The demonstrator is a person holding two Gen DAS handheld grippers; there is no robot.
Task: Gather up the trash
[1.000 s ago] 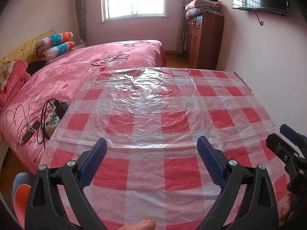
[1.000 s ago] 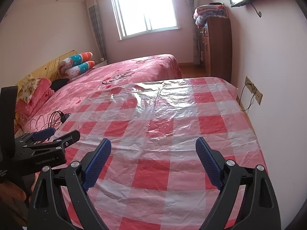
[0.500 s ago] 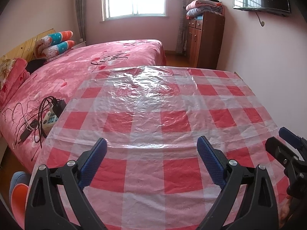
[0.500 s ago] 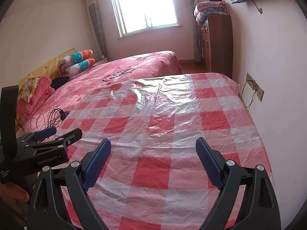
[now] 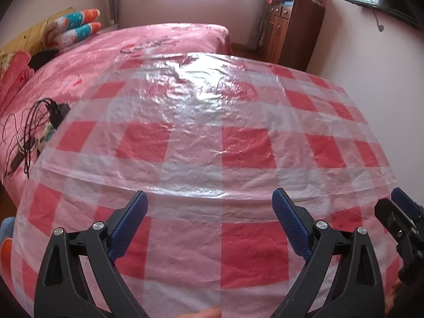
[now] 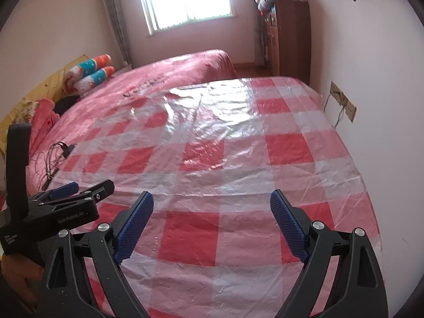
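A table covered with a red-and-white checked plastic sheet fills both views; it also shows in the right wrist view. I see no trash on it. My left gripper is open and empty over the table's near edge. My right gripper is open and empty over the near edge too, to the right of the left one. The right gripper's fingertips show at the right edge of the left wrist view. The left gripper's fingertips show at the left of the right wrist view.
A bed with a pink cover stands beyond and left of the table. A power strip with tangled black cables lies on it. Rolled pillows lie at the headboard. A brown cabinet stands by the right wall. A wall socket is beside the table.
Both grippers have moved forward and tilted down toward the table, so the checked sheet looks larger. The jaws of both stay open.
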